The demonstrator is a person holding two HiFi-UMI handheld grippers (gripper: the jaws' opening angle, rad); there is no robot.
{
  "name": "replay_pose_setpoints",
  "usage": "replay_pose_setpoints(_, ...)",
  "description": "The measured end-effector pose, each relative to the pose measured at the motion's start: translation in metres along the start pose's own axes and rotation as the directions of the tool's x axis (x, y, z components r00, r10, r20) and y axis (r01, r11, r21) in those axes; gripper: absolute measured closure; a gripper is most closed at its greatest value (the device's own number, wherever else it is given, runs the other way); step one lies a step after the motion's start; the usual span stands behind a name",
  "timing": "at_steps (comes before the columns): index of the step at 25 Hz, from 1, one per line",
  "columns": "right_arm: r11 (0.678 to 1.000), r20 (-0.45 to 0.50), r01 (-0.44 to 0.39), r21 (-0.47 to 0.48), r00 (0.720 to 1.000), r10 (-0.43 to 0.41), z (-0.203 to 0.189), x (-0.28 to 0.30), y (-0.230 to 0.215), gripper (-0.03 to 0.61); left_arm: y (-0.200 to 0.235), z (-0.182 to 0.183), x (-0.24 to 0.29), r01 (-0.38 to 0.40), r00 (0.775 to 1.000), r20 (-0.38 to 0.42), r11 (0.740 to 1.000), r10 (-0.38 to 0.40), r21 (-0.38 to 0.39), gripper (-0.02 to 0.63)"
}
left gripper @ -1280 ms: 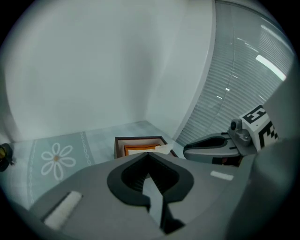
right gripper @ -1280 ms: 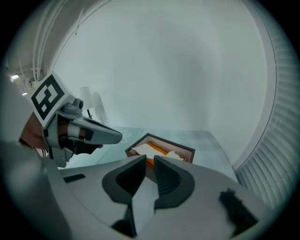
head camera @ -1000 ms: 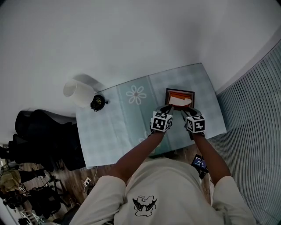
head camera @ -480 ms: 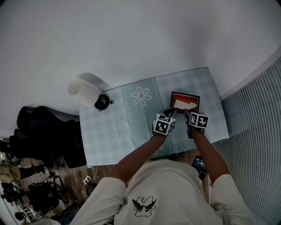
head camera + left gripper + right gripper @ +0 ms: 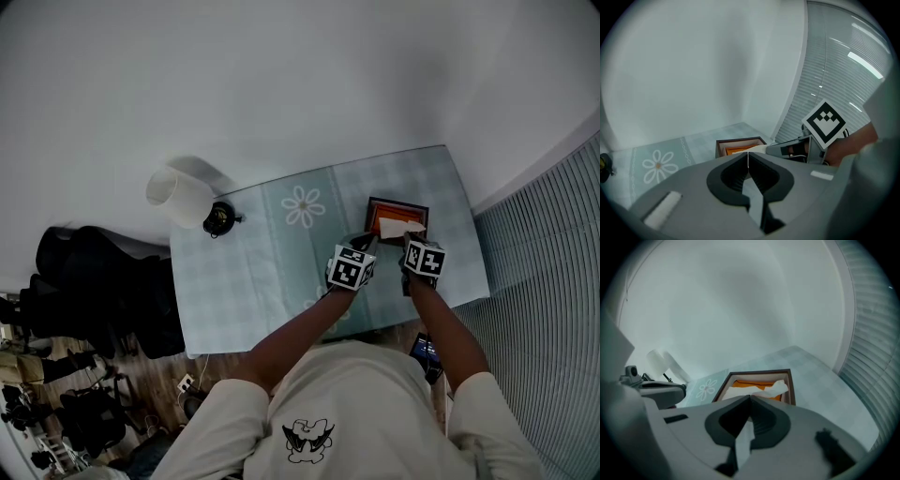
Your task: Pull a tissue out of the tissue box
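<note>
A dark-framed tissue box (image 5: 375, 208) with an orange inside stands at the table's right. A white tissue (image 5: 398, 228) pokes out of it. My right gripper (image 5: 410, 241) is at the box's near edge. In the right gripper view its jaws (image 5: 750, 398) are closing tight, with a strip of the tissue (image 5: 776, 389) pinched between them above the box (image 5: 759, 374). My left gripper (image 5: 362, 242) is shut with nothing in it, beside the box's near left corner. In the left gripper view its tips (image 5: 748, 153) meet just short of the box (image 5: 739, 142).
A pale checked cloth with a daisy print (image 5: 303, 206) covers the table. At its far left stand a white cylinder (image 5: 178, 197) and a small black object (image 5: 217, 218). Blinds (image 5: 553, 281) run along the right. A phone (image 5: 425, 349) lies below the table's near edge.
My right gripper has come forward and down onto the tissue at the box's near edge. The left gripper has stayed beside the box.
</note>
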State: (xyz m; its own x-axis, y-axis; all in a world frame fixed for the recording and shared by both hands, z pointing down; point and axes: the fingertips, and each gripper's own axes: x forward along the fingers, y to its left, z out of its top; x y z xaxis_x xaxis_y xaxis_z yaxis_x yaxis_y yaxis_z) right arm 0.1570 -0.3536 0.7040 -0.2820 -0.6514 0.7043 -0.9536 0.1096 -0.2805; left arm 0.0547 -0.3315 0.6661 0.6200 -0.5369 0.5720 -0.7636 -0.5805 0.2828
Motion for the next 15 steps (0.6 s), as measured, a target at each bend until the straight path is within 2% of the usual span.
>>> replay_pose_setpoints(15,0.984,0.069,-0.039,-0.172,0.996,0.052,0.017,-0.031,0.032,0.566,-0.002,-0.005,0.004,0.011,1.0,-0.016,1.0,-0.011,0.025,0.604)
